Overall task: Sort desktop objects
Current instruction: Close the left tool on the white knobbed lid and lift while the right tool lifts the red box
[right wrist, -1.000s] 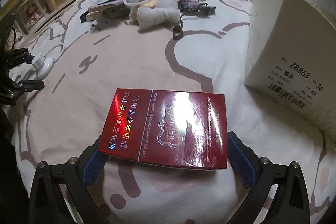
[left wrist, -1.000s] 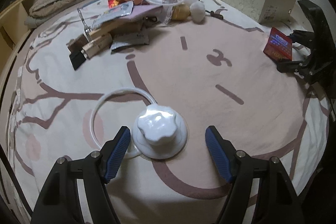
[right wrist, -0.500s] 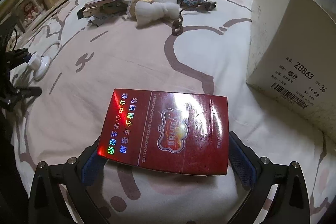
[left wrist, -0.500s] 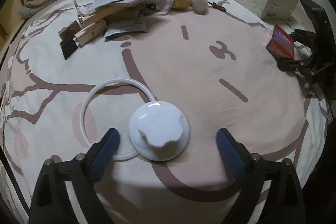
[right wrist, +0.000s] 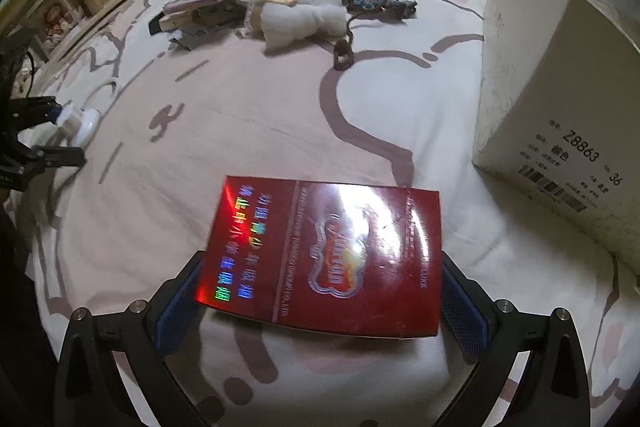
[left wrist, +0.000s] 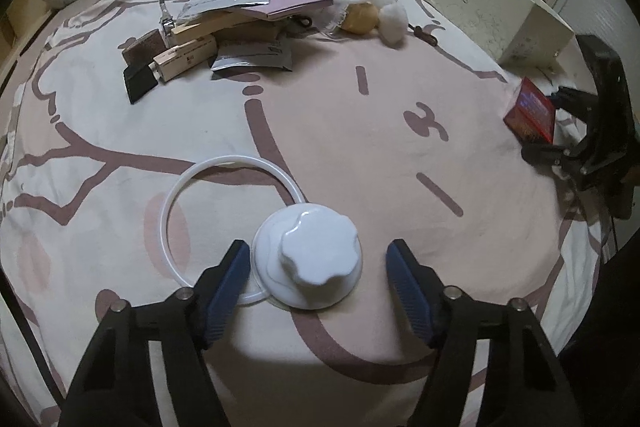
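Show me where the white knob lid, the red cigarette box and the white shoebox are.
white knob lid (left wrist: 308, 259), left wrist view, on its scalloped knob.
red cigarette box (right wrist: 324, 255), right wrist view, on its glossy top face.
white shoebox (right wrist: 560, 99), right wrist view, on its labelled end.

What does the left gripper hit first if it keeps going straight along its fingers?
Probably the white knob on the bedspread: it sits between the open fingers of the left gripper, which have just been closing. Depth is unclear.

Both wrist views are dim and warm-toned, with strong fisheye bending and black vignetting around the rim. Glare whitens the red box (right wrist: 324, 259) toward one o'clock. A soft shadow pools at six o'clock. The white knob (left wrist: 308, 263) is slightly blurred.
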Action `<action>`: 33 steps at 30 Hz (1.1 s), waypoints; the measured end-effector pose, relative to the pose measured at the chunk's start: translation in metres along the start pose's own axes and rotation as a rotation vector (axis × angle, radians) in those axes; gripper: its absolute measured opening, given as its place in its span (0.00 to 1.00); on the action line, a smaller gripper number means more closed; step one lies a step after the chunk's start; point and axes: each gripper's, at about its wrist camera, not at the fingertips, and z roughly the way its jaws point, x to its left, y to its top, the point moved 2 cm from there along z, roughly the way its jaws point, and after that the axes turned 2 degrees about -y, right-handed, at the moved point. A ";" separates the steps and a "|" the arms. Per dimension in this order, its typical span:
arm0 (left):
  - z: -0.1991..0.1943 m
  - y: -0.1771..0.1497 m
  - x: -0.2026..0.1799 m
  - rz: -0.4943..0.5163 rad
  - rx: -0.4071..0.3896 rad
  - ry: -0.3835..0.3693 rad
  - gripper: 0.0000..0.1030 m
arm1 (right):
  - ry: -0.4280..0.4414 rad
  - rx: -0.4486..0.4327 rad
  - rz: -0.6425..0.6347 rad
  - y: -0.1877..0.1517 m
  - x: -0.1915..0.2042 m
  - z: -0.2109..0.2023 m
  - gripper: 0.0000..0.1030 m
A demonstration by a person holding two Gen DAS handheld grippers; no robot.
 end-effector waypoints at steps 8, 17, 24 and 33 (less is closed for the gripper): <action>0.000 -0.002 -0.004 0.031 0.001 0.030 0.57 | -0.003 0.005 -0.031 0.005 0.007 -0.004 0.90; -0.006 0.003 -0.013 0.047 -0.025 0.025 0.54 | -0.035 -0.011 -0.029 0.012 0.002 -0.011 0.90; -0.016 0.012 -0.017 0.048 -0.057 0.016 0.54 | -0.035 -0.056 0.015 0.025 -0.008 -0.025 0.90; -0.035 0.029 -0.019 0.043 -0.119 0.022 0.54 | -0.012 -0.116 -0.020 0.048 -0.004 -0.049 0.90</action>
